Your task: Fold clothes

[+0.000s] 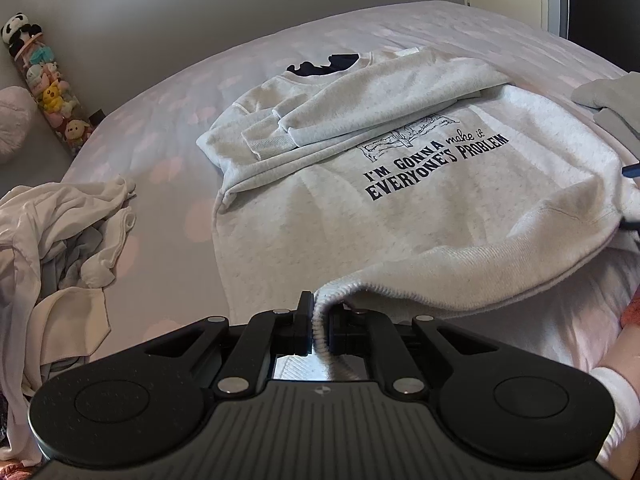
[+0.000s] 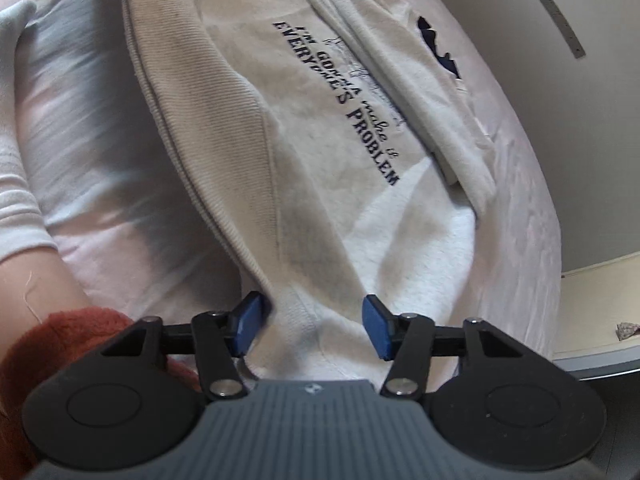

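Note:
A light grey sweatshirt (image 1: 400,216) with dark print "I'M GONNA make it EVERYONE'S PROBLEM" lies front up on the bed, both sleeves (image 1: 320,120) folded across the chest. My left gripper (image 1: 320,328) is shut on the ribbed hem at its near left corner and holds that edge raised off the sheet. In the right wrist view the sweatshirt (image 2: 320,200) runs away from my right gripper (image 2: 310,328). Its blue pads (image 2: 374,332) stand apart with the hem's other corner between them; the left pad touches the ribbing and I see no squeeze on the cloth.
The bed has a pale pink dotted sheet (image 1: 168,128). A heap of white and grey clothes (image 1: 60,248) lies at its left side. Plush toys (image 1: 48,92) line the wall. A person's white-socked foot (image 1: 616,408) and an orange sleeve (image 2: 60,344) are near the grippers.

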The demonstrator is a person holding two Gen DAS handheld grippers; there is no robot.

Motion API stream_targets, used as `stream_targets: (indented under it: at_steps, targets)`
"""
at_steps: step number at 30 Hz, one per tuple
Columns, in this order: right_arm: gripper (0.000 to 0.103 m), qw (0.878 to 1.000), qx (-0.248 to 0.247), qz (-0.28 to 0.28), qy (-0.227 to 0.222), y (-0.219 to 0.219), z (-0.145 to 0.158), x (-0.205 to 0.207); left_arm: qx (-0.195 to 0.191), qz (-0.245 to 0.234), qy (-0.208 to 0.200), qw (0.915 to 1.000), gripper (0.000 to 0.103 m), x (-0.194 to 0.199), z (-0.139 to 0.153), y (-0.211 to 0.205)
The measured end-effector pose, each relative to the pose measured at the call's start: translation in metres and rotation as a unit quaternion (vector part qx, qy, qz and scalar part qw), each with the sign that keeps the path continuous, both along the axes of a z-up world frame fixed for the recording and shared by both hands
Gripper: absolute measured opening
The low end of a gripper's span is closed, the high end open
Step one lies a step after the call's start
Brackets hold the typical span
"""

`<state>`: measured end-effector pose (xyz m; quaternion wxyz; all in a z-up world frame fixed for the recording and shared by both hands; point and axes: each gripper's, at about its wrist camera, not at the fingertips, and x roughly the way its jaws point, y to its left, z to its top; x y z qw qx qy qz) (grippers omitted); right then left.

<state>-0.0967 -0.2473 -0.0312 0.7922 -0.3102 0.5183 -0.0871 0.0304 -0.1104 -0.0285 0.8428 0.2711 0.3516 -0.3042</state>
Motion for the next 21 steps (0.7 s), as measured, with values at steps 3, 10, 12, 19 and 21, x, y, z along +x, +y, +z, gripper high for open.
stream_targets:
  at_steps: [3, 10, 12, 19, 21]
  targets:
    - [0.025, 0.999, -0.049, -0.002, -0.023, -0.012, 0.006, -0.017, 0.002, -0.006, 0.000, 1.0000, 0.005, -0.005, 0.000, 0.003]
    - [0.031, 0.998, 0.044, -0.005, -0.034, -0.008, 0.021, -0.029, 0.003, -0.008, 0.002, 1.0000, 0.005, -0.007, -0.001, 0.004]
    - [0.042, 0.997, 0.074, 0.012, -0.037, 0.004, 0.024, -0.027, 0.001, -0.008, 0.001, 1.0000, 0.005, -0.006, 0.002, 0.002]
    - [0.056, 0.992, 0.105, 0.062, 0.030, 0.052, -0.018, 0.010, -0.005, -0.004, 0.004, 1.0000, 0.005, -0.003, 0.005, 0.003]
    - [0.061, 0.991, 0.109, 0.058, 0.044, 0.059, -0.027, 0.021, -0.009, -0.003, 0.006, 0.9999, 0.005, -0.001, 0.005, 0.003]
